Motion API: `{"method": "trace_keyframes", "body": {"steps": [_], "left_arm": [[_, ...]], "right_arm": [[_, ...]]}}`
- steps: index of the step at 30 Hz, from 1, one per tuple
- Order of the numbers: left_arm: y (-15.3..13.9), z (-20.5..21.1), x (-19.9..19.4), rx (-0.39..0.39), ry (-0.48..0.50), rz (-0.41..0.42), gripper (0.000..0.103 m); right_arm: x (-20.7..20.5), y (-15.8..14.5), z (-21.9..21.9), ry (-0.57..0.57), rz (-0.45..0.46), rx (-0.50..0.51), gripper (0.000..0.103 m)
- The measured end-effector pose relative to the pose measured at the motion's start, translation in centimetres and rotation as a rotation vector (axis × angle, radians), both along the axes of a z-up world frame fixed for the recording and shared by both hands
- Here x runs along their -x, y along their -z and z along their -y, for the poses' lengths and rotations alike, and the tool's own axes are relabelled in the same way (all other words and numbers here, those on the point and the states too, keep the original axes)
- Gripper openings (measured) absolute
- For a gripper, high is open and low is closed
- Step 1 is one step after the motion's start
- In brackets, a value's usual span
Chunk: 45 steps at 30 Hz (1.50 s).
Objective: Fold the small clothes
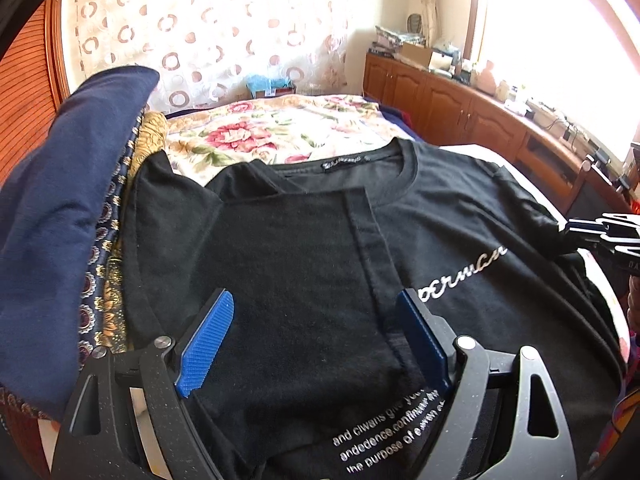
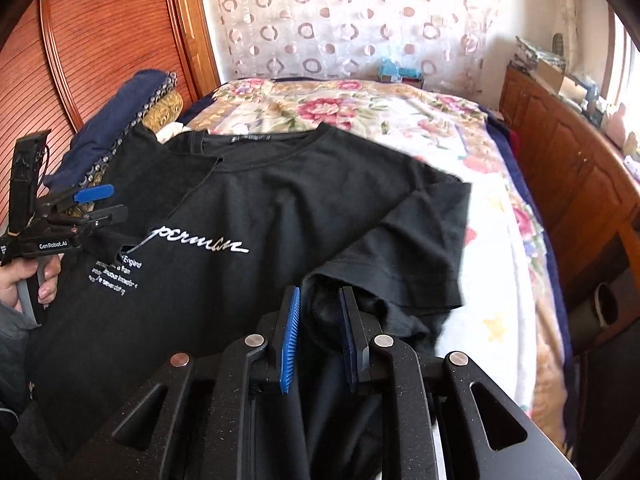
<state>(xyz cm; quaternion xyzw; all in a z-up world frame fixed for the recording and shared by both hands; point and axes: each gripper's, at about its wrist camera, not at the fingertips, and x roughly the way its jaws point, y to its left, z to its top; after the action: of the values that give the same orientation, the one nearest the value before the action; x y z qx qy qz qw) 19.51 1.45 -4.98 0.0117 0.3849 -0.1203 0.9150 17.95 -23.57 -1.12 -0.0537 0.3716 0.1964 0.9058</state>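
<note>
— Lying flat on bed point(image 2: 500, 184), black tee point(image 2: 280, 200), left side folded in.
— Left gripper point(image 1: 316, 332)?
— Angled down over folded panel, jaws wide, gripping nothing.
— Right gripper point(image 2: 320, 328)?
— Tilted down at sleeve point(image 2: 404, 264), jaws narrowly parted, fabric between, loose.

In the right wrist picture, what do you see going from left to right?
The person's hand holding the left hand-held gripper → white writing on the black T-shirt → its sleeve → flowery bedspread → wooden cabinets.
</note>
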Motion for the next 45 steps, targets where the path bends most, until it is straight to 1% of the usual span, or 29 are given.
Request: {"method": "trace_keyframes", "body": {"steps": [1,3,4,7,9,11,15,20,22,24,27,30,32,34,35,36,40,45], "left_arm": [[-0.2,0.0,0.2,0.005,0.002,0.005,0.084],[-0.5,0.1,0.7,0.009,0.007,0.015,0.084],[-0.6,0.2,0.9,0.011,0.01,0.02,0.084],[-0.7,0.7,1.1,0.009,0.021,0.026,0.084],[-0.9,0.8,1.4,0.009,0.029,0.034,0.084],[-1.0,0.8,1.6,0.009,0.029,0.036,0.084],[-1.1,0.8,1.8,0.021,0.029,0.04,0.084],[-1.1,0.7,1.8,0.024,0.027,0.036,0.084],[-1.0,0.6,1.8,0.025,0.026,0.035,0.084],[-0.9,0.6,1.8,0.026,0.024,0.033,0.084],[-0.7,0.6,1.8,0.026,0.026,0.03,0.084],[-0.6,0.6,1.8,0.025,0.025,0.025,0.084],[-0.5,0.5,1.7,0.024,0.025,0.021,0.084],[-0.4,0.6,1.7,0.023,0.026,0.017,0.084],[-0.3,0.6,1.7,0.022,0.026,0.017,0.084],[-0.3,0.6,1.7,0.022,0.026,0.017,0.084],[-0.3,0.6,1.8,0.022,0.024,0.018,0.084],[-0.2,0.4,1.9,0.022,0.019,0.018,0.084]], "right_arm": [[0.6,-0.7,0.4,0.004,0.012,0.001,0.026],[0.6,-1.2,1.1,0.024,0.045,0.004,0.03],[0.4,-1.2,1.7,0.044,0.053,0.004,0.03],[-1.1,-0.5,3.5,0.133,0.037,0.034,0.03],[-1.9,0.0,4.1,0.158,0.023,0.043,0.03],[-2.1,0.0,4.2,0.147,0.022,0.022,0.03],[-2.6,0.3,3.9,0.147,0.022,0.014,0.03],[-2.4,-0.5,4.6,0.152,0.072,-0.039,0.03],[-2.0,-1.1,5.0,0.164,0.107,-0.038,0.03],[-2.0,-1.1,5.1,0.185,0.121,-0.021,0.03],[-2.7,0.1,5.1,0.184,0.079,0.009,0.03],[-3.5,2.4,4.6,0.163,0.001,0.042,0.03],[-3.7,3.3,4.3,0.152,-0.028,0.054,0.03],[-3.6,3.8,4.0,0.135,-0.042,0.045,0.018],[-3.7,3.8,3.8,0.126,-0.04,0.046,0.015],[-3.5,3.5,3.6,0.117,-0.027,0.05,0.009],[-3.5,1.7,2.8,0.077,0.04,0.056,0.004],[-3.9,0.1,1.1,0.011,0.095,0.065,0.002]]}}
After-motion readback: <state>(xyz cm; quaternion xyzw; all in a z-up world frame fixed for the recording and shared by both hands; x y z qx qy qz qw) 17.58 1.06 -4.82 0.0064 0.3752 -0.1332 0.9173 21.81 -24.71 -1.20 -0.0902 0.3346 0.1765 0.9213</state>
